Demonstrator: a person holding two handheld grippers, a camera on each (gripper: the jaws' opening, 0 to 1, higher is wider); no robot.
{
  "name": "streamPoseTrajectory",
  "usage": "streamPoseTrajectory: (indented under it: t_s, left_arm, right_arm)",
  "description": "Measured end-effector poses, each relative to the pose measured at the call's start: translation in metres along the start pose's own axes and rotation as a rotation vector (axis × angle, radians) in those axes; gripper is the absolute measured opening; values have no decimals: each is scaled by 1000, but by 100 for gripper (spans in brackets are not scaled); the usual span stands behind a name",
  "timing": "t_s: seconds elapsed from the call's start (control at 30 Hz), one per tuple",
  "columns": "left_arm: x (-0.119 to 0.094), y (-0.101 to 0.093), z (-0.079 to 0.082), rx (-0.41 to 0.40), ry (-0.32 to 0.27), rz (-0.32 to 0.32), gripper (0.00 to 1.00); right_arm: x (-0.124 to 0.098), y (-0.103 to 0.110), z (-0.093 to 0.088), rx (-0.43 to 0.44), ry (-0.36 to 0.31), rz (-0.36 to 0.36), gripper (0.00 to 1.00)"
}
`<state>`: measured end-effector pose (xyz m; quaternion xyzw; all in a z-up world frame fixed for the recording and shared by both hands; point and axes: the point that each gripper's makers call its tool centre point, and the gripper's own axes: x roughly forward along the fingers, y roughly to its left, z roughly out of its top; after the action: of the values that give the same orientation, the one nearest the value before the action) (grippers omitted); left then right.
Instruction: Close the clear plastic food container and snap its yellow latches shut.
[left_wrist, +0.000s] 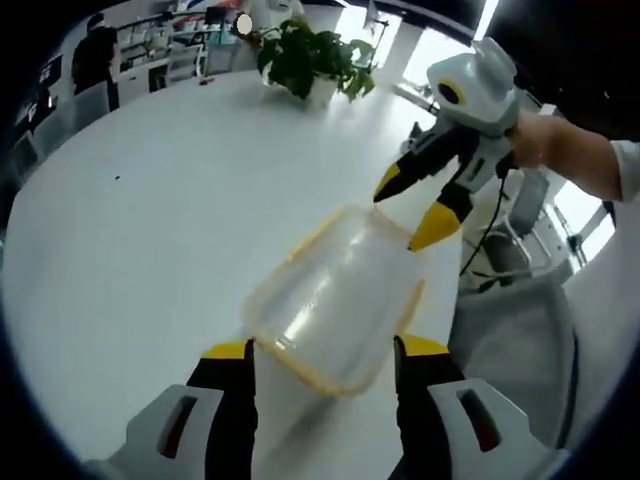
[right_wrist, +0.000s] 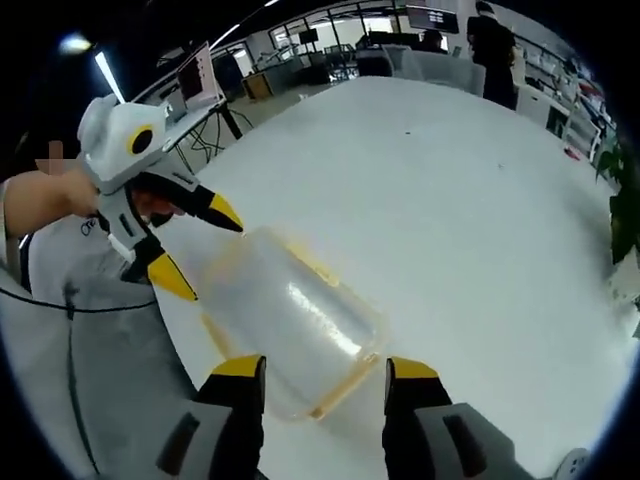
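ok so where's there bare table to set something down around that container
The white table is bare from the clear container out to the potted plant at its far edge, and across its whole far half in the right gripper view. It is crowded at the near edge: the left gripper and the right gripper flank the container there, jaws apart.
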<state>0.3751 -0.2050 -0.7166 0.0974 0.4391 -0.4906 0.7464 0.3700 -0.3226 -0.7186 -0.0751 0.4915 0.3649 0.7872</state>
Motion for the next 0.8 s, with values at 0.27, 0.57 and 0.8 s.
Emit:
streamPoseTrajectory:
  t_s: [0.27, 0.57, 0.8]
  left_arm:
    - [-7, -2, 14, 148, -49, 10, 46]
    - [-9, -9, 25, 244, -98, 4, 35]
    - [-9, -15, 31, 276, -121, -19, 29]
  right_arm:
    - [-3, 14, 5, -170, 5, 35, 34]
    - [-5, 23, 17, -285, -39, 50, 29]
    - [-5, 33, 26, -371, -74, 80, 23]
